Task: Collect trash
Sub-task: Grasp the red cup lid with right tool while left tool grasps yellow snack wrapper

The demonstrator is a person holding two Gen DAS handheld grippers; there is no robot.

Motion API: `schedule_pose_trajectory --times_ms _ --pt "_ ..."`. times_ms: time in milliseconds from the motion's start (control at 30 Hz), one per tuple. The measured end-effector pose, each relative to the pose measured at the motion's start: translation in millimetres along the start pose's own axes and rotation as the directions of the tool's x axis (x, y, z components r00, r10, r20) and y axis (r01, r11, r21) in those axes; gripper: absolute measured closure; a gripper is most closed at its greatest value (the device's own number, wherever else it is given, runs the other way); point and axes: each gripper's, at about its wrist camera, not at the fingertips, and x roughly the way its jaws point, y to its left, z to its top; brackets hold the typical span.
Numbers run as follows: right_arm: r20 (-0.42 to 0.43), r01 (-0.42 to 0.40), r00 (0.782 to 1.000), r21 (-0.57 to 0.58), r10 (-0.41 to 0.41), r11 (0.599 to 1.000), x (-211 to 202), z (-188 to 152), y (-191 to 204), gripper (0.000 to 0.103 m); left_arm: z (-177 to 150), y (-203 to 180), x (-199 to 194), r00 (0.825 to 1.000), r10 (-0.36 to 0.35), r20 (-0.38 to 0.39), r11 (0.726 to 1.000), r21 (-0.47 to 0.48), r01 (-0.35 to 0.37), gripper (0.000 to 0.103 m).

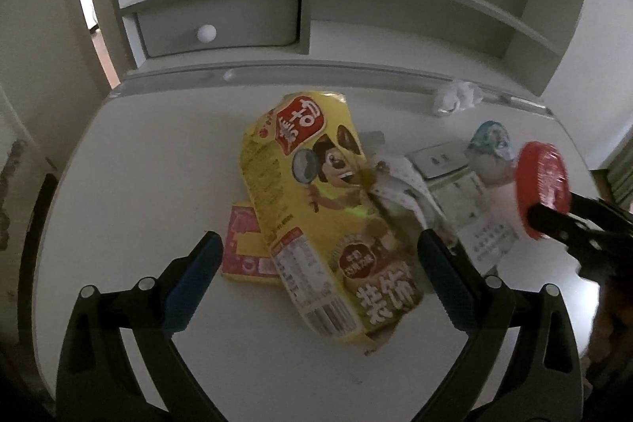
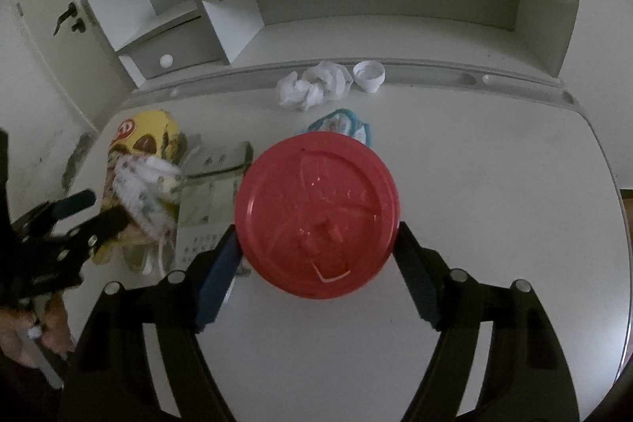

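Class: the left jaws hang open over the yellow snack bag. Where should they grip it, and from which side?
Across the yellow snack bag mid-body, from above. It lies flat and crumpled, long axis running between the left gripper fingers, so its narrower width suits the open jaws.

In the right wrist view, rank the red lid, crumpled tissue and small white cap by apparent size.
1. red lid, though nearness to the camera inflates it
2. crumpled tissue
3. small white cap
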Motion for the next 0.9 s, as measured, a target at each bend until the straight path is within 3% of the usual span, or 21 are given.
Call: schedule_pose_trajectory --times_ms 100,167,233,333,500,567,600,633,667,733,900 --pt "0.005 -0.003 1.0 -0.007 0.003 1.0 -4.7 -4.8 2.5 0.028 -2.1 -0.2 0.8 0.999 -0.049 -0.016 0.999 -0.008 0.049 0.036" --pt "0.011 -0.001 1.0 -0.012 0.001 1.0 -9.3 -9.5 3.7 0.028 -2.2 -3.9 -6.3 0.999 -0.031 0.014 0.999 0.02 0.031 0.048" --pt "0.017 0.0 1.0 -0.014 0.001 1.0 -13.7 -13.2 3.7 0.028 -0.2 -6.8 -18.5 0.998 -0.008 0.055 0.999 0.049 0.006 0.075" --pt "0.025 -0.002 1.0 -0.012 0.003 1.0 -21.0 -17.9 1.7 0.028 2.3 -4.6 -28.4 0.998 -0.03 0.058 0.998 0.05 0.027 0.102" --pt "0.041 0.004 0.999 -0.004 -0.004 1.0 -33.9 -25.5 -3.8 0.028 3.3 1.3 -36.6 0.997 -0.04 0.062 0.997 0.072 0.035 0.103" --pt "0.049 0.006 0.999 -0.003 -0.006 1.0 -39.0 -28.4 -6.9 0.028 4.1 1.9 -35.1 0.999 -0.031 0.043 0.996 0.083 0.027 0.099" --pt "0.052 0.006 0.999 0.0 -0.006 1.0 -41.2 -29.7 -8.8 0.028 5.6 2.1 -34.2 0.999 -0.024 0.033 0.996 0.086 0.021 0.078" --pt "0.054 0.006 0.999 0.005 -0.007 1.0 -42.8 -30.9 -11.0 0.028 7.3 2.6 -33.5 1.0 -0.019 0.025 0.996 0.086 0.017 0.033" --pt "0.055 0.006 0.998 0.007 -0.007 1.0 -44.1 -32.2 -12.7 0.028 9.0 2.2 -33.3 0.999 -0.025 0.026 0.995 0.094 0.022 0.015" --pt "0.056 0.007 0.998 0.012 -0.007 1.0 -46.3 -35.2 -15.9 0.028 9.1 -1.7 -32.7 0.999 -0.012 0.038 0.991 0.133 0.006 0.011" --pt "0.047 0.002 0.999 0.032 -0.003 0.999 -43.9 -40.6 -24.1 0.028 11.0 -5.3 -7.3 0.999 0.002 -0.048 0.986 0.168 0.006 0.011"
